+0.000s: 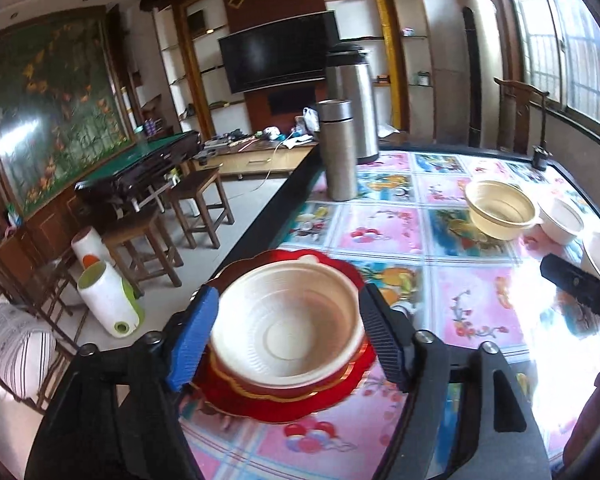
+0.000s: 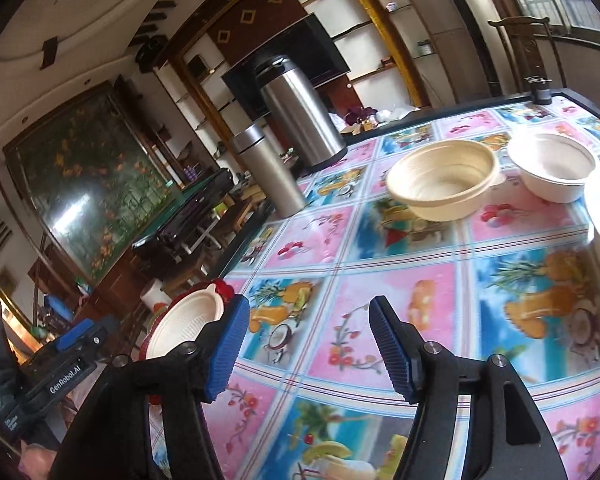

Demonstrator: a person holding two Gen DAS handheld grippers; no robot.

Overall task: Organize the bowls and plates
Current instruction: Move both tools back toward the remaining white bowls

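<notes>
Two steel flasks (image 1: 342, 148) are standing at the table's (image 1: 384, 236) left edge, with a cream bowl (image 1: 500, 208) and white bowls (image 1: 562, 220) sitting further right. The left gripper (image 1: 286, 340) is spreading wide around a bowl (image 1: 288, 320) resting on red plates (image 1: 276, 396), pads clear. The right gripper (image 2: 308, 350) is gaping empty over bare tablecloth.

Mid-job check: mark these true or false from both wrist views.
1. The cream disposable bowl sits on the red scalloped plate. True.
2. The left gripper is clamped on that bowl. False: its jaws stand open beside it.
3. The right gripper holds nothing. True.
4. The tall steel thermos lies on its side. False: it stands upright.
5. The ribbed beige bowl is stacked inside the white bowl. False: they sit side by side.
</notes>
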